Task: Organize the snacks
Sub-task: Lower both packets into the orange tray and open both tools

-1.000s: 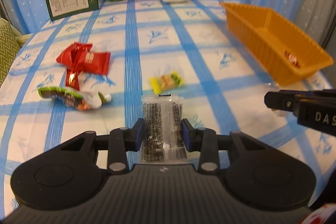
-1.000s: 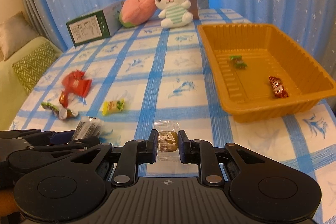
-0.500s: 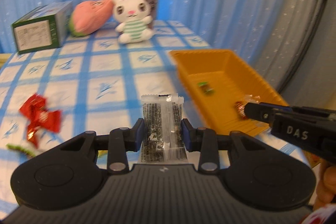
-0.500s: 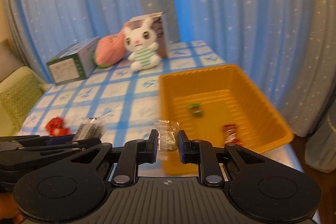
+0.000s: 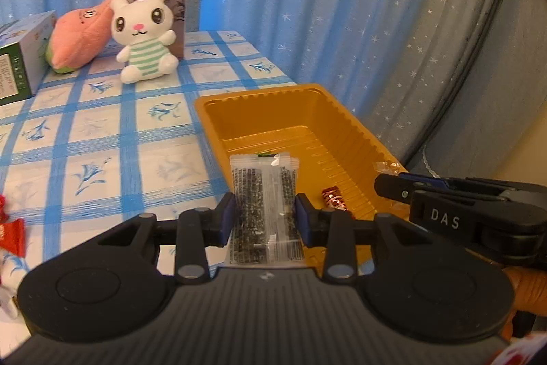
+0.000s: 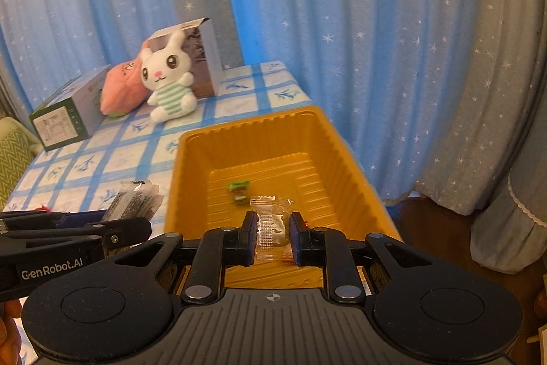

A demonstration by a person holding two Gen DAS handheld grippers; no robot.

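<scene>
The left gripper (image 5: 265,216) was clamped on a clear rectangular sachet packed with dark seeds (image 5: 264,204), its crimped top edge standing upright above the blue pads. The right gripper (image 6: 273,233) was closed on a small transparent wrapper with a brown sweet inside (image 6: 271,224). Both packets hung over the near end of the orange ribbed plastic tray (image 6: 191,166), which sat at the right edge of the blue-checked tablecloth (image 5: 102,132).

In the tray, a green-wrapped candy (image 6: 239,190) lay at about 11 o'clock from the right gripper's packet, and a red foil candy (image 5: 333,198) lay at 3 o'clock from the sachet in the left wrist view. The tray floor was otherwise bare. The table ended just beyond the tray's right wall, where the starred blue curtain (image 6: 376,57) fell close. A white plush rabbit (image 5: 145,36), a pink plush toy (image 5: 78,40) and a green-and-white box (image 6: 61,122) stood at 10 to 11 o'clock, well apart from the tray.

A second earlier both grippers had been low over the cloth beside the tray with the same packets; since then they had come across to it, grips unchanged.
</scene>
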